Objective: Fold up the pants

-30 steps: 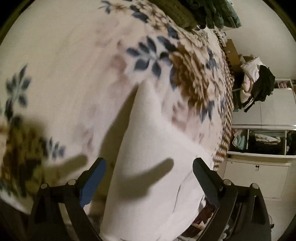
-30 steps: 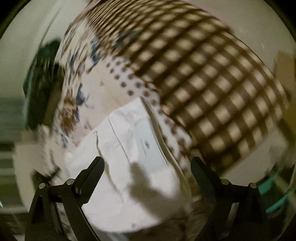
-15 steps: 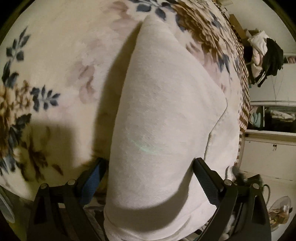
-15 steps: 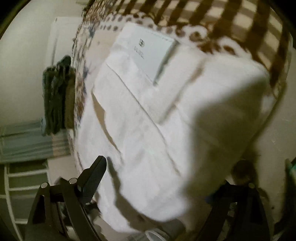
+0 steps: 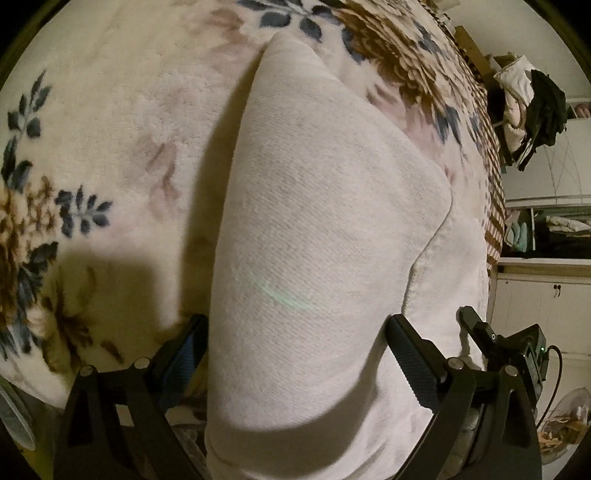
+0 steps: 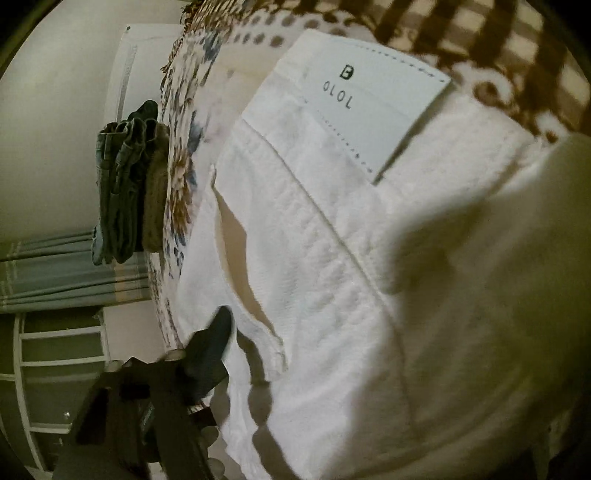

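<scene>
White pants (image 5: 325,229) lie folded on a floral blanket (image 5: 110,122); the leg end fills the left wrist view. My left gripper (image 5: 295,332) is open, its two fingers astride the near edge of the folded leg. In the right wrist view the waist end of the pants (image 6: 332,258) shows a white label (image 6: 362,99) and a pocket. My right gripper is low at the pants' near edge; only its left finger (image 6: 214,347) shows, the right one is hidden under cloth.
A stack of folded dark garments (image 6: 129,192) sits at the far end of the bed. White cabinets (image 5: 543,310) and hanging clothes (image 5: 532,99) stand to the right. A checked blanket part (image 6: 480,33) lies beyond the waist.
Both grippers have dropped closer to the pants' near edge. The left fingers now straddle the folded leg. The right gripper's right finger has gone out of sight behind the cloth.
</scene>
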Motion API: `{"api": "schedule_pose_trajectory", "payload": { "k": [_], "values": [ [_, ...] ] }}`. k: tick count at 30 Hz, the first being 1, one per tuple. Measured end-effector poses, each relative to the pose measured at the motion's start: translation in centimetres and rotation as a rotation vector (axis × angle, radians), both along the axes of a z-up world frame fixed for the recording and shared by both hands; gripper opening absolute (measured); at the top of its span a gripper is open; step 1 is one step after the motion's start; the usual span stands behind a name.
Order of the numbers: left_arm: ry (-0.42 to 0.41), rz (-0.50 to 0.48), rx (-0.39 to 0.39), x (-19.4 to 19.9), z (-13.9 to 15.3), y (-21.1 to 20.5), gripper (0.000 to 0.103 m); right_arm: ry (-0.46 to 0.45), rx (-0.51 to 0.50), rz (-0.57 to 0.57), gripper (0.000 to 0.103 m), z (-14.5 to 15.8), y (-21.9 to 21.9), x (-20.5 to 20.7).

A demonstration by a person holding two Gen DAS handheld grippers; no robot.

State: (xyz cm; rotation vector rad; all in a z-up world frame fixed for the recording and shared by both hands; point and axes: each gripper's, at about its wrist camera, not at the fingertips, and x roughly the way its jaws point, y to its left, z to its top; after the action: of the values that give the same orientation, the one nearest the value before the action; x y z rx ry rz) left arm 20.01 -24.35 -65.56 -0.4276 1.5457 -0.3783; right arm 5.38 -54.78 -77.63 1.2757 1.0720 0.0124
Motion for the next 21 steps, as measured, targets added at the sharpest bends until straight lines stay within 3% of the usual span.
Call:
{"api": "schedule_pose_trajectory", "payload": {
  "k": [4,7,13,21],
  "values": [
    [0.003,0.012,-0.020,0.0,-0.2,0.3,0.099,-0.045,-0.017,-0.012,0.055,1.9,-0.5,0.0],
    [0.005,0.019,-0.026,0.0,-0.3,0.7,0.100,-0.086,-0.035,0.001,0.054,3.2,-0.9,0.6],
    [0.014,0.026,-0.046,0.4,-0.9,0.6,0.102,0.070,0.004,0.062,0.065,-0.1,-0.9,0.4],
    [0.043,0.060,-0.113,0.9,-1.2,1.8,0.102,0.077,0.080,0.010,0.071,-1.1,-0.9,-3.1]
  ]
}}
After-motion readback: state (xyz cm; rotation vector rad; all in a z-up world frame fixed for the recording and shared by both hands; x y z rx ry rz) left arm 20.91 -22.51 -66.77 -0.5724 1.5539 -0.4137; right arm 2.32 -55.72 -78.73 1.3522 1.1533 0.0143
